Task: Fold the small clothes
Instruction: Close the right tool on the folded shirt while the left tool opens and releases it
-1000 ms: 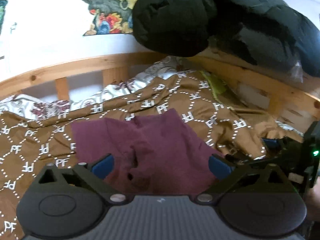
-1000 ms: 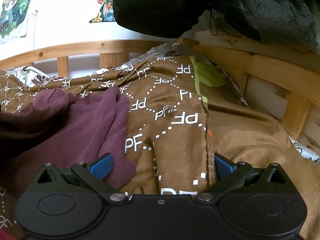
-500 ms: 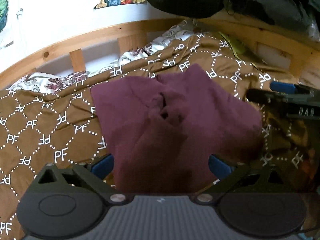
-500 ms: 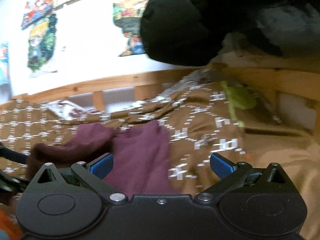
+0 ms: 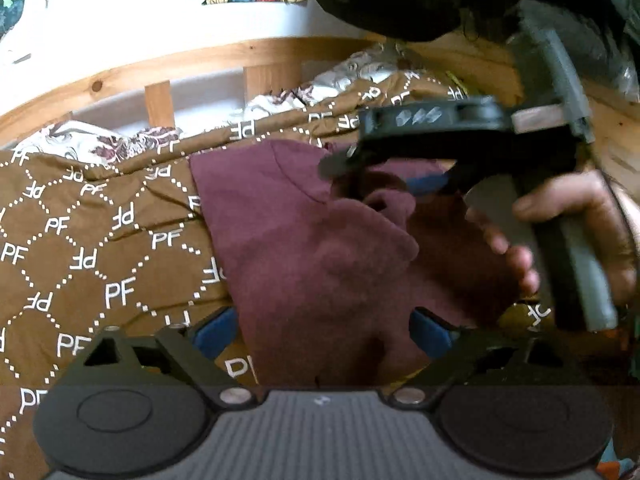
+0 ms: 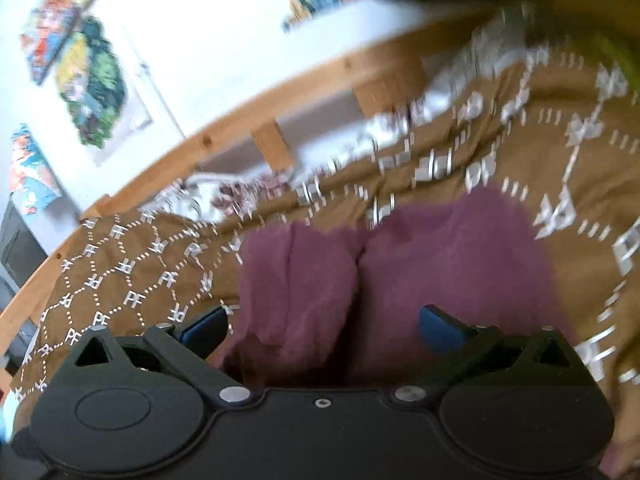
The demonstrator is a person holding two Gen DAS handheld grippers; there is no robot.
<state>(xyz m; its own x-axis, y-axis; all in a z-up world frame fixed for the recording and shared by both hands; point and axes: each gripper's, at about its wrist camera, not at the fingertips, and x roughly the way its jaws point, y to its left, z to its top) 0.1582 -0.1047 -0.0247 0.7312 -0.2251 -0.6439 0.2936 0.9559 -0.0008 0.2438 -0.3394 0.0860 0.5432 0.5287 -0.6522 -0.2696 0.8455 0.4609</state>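
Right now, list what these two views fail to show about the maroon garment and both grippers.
- Maroon garment: left wrist view, its right part hidden behind the hand and the right gripper.
- Garment's near edge: both views, covered by each gripper's own body.
- Right wrist view: motion blur smears the bedspread; garment's type unreadable.
- Left gripper, right gripper: closing around cloth; contact unclear.

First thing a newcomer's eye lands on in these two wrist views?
The maroon garment, crumpled on the brown PF-printed blanket, fills the middle of both views. In the left wrist view the right tool reaches in from the right over the garment, a hand on its handle. Both tools' jaws are closing from wide, the left tool around the garment's near edge, pads not yet pressing.
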